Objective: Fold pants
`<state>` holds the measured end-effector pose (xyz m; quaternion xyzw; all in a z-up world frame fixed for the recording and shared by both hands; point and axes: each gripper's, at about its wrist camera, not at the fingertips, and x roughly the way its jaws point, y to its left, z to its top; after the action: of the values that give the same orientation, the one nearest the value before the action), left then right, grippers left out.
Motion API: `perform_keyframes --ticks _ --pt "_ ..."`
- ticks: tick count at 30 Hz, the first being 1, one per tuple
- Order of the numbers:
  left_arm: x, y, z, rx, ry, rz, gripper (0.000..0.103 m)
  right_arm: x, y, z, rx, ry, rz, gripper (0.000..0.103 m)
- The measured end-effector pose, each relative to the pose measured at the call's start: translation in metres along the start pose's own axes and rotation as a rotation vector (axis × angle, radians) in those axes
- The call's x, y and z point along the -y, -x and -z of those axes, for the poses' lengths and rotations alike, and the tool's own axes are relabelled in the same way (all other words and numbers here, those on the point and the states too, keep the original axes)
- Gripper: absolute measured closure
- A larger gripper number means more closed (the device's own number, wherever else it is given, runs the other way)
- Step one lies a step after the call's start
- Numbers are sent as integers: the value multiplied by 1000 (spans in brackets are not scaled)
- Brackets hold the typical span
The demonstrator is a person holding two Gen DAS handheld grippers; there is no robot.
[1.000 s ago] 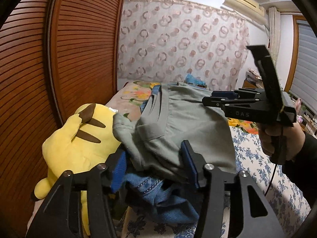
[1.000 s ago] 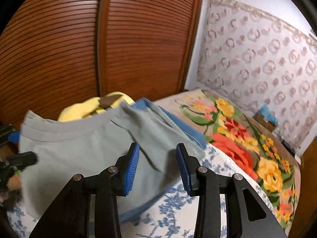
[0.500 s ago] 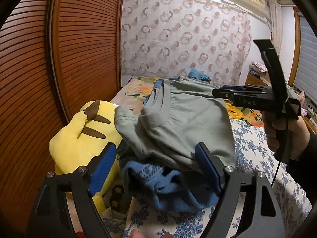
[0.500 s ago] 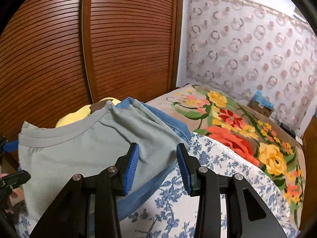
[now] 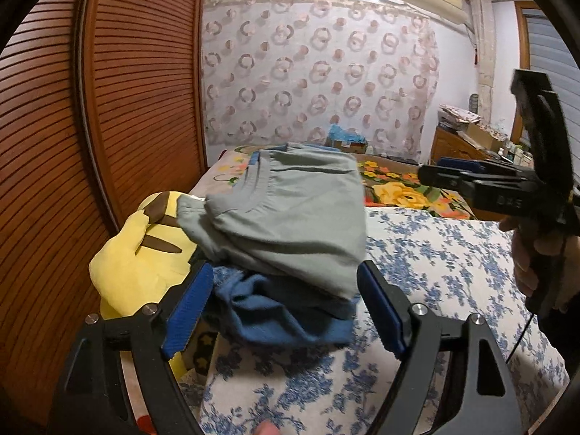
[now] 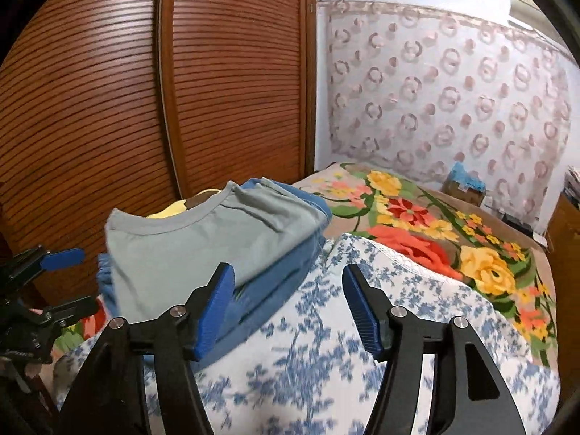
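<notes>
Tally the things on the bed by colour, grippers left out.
Grey-green: 1, folded pants
Blue: 1, denim garment under the pants
Yellow: 1, plush toy
Total: 3

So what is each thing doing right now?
grey-green pants: folded, on top of the blue jeans
blue jeans: folded underneath, near end rumpled
yellow plush toy: lying beside the pile
left gripper: open, holding nothing
right gripper: open, holding nothing
</notes>
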<state>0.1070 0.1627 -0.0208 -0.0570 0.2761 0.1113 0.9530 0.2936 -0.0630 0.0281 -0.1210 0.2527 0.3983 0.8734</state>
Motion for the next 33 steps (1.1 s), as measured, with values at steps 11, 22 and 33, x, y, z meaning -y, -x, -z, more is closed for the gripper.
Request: perform_keyframes --ticks 11,22,33 --pt "29 24 2 34 -42 69 21 -8 75 32 29 -79 58 27" --pt "66 35 11 19 -110 132 21 -25 130 64 52 -140 152 25" --pt "108 44 9 7 -119 221 21 -40 173 82 58 -161 233 18"
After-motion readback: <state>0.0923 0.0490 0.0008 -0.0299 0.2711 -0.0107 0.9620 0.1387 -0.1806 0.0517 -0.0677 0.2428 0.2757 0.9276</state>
